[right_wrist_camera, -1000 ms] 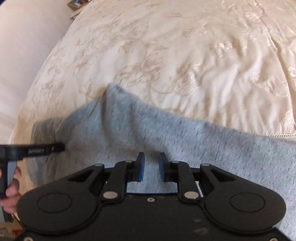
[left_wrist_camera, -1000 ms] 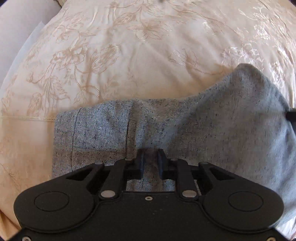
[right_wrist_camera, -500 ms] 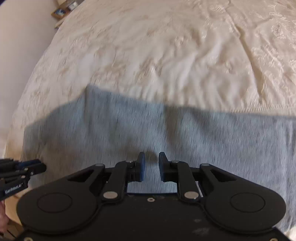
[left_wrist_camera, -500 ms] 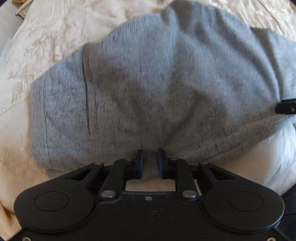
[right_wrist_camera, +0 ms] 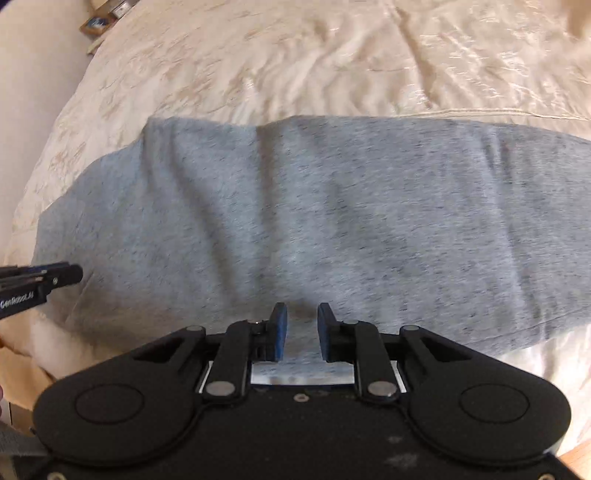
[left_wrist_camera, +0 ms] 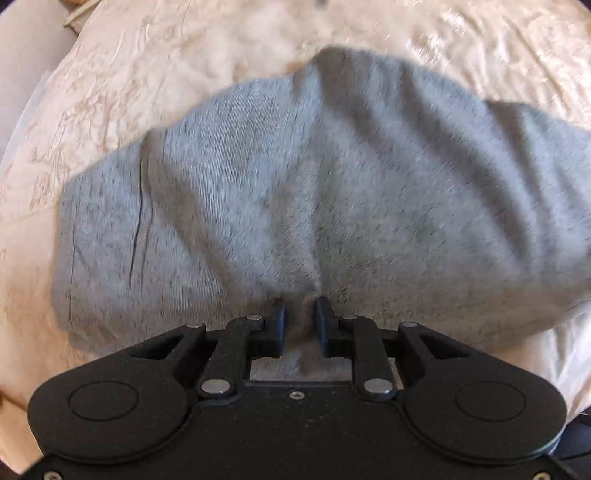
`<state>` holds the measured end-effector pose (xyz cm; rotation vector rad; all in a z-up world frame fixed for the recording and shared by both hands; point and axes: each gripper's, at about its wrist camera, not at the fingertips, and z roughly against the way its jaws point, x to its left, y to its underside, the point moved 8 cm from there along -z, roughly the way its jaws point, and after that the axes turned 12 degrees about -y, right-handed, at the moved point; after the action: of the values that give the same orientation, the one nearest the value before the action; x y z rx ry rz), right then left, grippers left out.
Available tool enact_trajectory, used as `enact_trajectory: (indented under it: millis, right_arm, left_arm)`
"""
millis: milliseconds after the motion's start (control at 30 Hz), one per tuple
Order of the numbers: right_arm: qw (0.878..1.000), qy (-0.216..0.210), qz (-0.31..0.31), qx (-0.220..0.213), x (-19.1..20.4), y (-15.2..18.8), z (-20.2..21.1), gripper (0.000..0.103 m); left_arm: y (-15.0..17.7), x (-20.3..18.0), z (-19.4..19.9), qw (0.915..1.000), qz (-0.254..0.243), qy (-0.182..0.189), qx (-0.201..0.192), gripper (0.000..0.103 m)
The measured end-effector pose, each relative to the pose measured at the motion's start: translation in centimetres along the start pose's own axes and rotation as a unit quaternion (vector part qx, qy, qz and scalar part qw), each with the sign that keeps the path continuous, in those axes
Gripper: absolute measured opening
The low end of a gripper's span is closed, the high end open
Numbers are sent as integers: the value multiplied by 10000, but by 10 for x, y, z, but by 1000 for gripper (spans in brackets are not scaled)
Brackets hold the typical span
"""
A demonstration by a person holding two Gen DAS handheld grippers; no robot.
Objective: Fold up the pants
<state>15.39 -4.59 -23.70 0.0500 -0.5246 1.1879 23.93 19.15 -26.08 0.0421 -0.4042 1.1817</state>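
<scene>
1. While each gripper pinches the near edge of the grey pants (left_wrist_camera: 314, 192), the cloth hangs and drapes away from the fingers toward the bed, which I judge to be a two-point hold meant to carry that edge over as one straight line for a fold.
2. Cloth is bunched between the fingers of the left gripper (left_wrist_camera: 300, 325), which are drawn close on it; a pucker of fabric rises from just above the tips.
3. Fabric likewise passes between the blue pads of the right gripper (right_wrist_camera: 300, 330), which sit close with it in the gap; whether they squeeze it hard I cannot tell.
4. Seen from the right wrist, the left gripper's tip shows at the pants' left end, so the two holds are spread well apart along the same edge, likely to keep it from sagging in the middle.
5. Most of the pants lies on a cream bedspread (right_wrist_camera: 295, 66) with a pale floral pattern, creased and glossy, and both views are blurred.
6. Beyond the bed's far left corner a small framed object (right_wrist_camera: 96, 25) sits low against a plain pale wall or floor.
</scene>
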Motion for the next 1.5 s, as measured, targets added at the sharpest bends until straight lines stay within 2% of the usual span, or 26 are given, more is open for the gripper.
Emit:
enact_trajectory:
  millis: [133,300,433,567,600,633,700,733,767,800,900,1000,1100,1233,1333,1500]
  right_arm:
    - [9980,498,-376,-64,-84,-3,23,20]
    - [9939,591,-849,-376,-168,1,81,20]
    - [9917,662,-803,-751,-219,-11,121,21]
    - [9886,1053,-833,-688,-291,-23,125,22]
    - [9871,1063,-990,-672,-310,-24,128,18]
    - [9863,900,-1200,-690,-324,-24,131,11]
    - [9828,424,-1587,-842,-338,-22,140,9]
    - [9807,385,-1660,-963,-342,-22,149,11]
    - [9795,475,-1624,-1093,-344,-21,159,25]
    - [9785,646,-1533,-1219,-344,-20,168,28]
    - [9777,590,-1433,-1420,-342,-13,182,33]
    - [9787,286,-1603,-1251,-346,0,179,36]
    - [9778,150,-1773,-1108,-349,7,166,37]
    - [9699,-44,-2028,-1347,-364,0,156,37]
    - [9639,-256,-2200,-1481,-375,-16,149,38]
    - [9641,-318,-2124,-1563,-390,-49,134,39]
  left_arm:
    - [-2,7,5,9971,709,-201,206,33]
    - [-20,-4,61,9916,1162,-515,-241,32]
    - [-31,-48,94,9908,1218,-409,-429,32]
    - [-36,-108,118,9932,1017,-236,-515,32]
    - [-37,-122,123,9938,950,-186,-550,32]
    - [-38,-136,127,9944,882,-124,-577,32]
    - [-39,-161,136,9956,734,3,-591,32]
    - [-40,-173,140,9960,660,56,-593,32]
    - [-42,-184,143,9965,580,90,-594,32]
    - [-43,-194,146,9970,490,112,-593,32]
    - [-44,-220,149,9982,160,127,-563,32]
    - [-44,-239,155,9983,-62,101,-570,32]
    - [-44,-245,159,9981,-170,30,-587,32]
    - [-45,-246,162,9982,-203,-60,-556,32]
    - [-45,-245,161,9985,-181,-112,-504,32]
    - [-47,-246,160,9989,-125,-128,-444,32]
